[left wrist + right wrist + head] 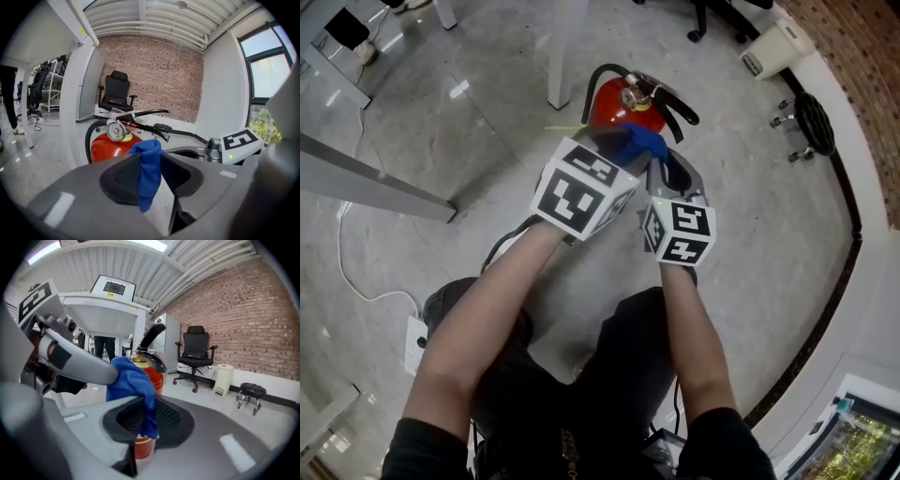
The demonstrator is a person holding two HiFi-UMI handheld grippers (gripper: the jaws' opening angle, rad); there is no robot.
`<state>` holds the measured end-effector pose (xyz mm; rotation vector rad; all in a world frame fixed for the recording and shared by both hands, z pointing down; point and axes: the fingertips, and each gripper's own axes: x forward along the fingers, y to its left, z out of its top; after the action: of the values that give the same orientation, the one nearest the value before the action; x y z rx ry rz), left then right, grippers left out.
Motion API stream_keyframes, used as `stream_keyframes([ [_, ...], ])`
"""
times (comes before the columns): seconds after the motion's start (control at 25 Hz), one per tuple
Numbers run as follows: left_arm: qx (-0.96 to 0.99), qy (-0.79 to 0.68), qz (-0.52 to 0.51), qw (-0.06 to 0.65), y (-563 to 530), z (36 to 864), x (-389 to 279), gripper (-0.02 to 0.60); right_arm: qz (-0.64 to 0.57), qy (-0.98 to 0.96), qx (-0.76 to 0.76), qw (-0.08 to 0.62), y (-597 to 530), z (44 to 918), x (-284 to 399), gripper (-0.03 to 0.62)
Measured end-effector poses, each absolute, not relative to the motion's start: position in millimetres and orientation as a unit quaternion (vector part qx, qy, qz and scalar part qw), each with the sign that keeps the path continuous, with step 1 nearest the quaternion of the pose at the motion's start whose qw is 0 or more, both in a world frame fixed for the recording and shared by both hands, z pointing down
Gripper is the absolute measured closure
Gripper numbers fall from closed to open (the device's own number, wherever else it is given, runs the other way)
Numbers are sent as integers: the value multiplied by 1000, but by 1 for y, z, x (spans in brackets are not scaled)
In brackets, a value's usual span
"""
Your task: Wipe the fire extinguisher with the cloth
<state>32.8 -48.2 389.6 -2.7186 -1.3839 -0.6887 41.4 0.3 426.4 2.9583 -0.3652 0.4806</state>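
A red fire extinguisher [605, 103] stands upright on the floor in front of me, with a black hose, black levers and a gauge [115, 131]. A blue cloth [645, 142] is bunched just above its body, between both grippers. My left gripper [152, 176] stands open; the cloth [149, 168] hangs between its pads, lying against the left one. My right gripper [147, 420] is shut on the cloth [131, 378], with the extinguisher [154, 376] right behind it. The left gripper's finger [79, 362] reaches in from the left and touches the cloth's top.
A white table leg [565, 56] stands just behind the extinguisher, and a grey beam [375, 183] runs at the left. A black office chair [197, 352], a white bin [773, 49] and a black stool [814, 122] stand by the brick wall. A white cable [352, 272] lies on the floor.
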Motion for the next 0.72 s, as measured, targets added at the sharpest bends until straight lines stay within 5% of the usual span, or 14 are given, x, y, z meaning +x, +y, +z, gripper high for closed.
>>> stream_keyframes([
  [0.72, -852, -437, -281, 62, -69, 423, 17, 433, 169, -107, 980, 12, 34, 439, 69, 546],
])
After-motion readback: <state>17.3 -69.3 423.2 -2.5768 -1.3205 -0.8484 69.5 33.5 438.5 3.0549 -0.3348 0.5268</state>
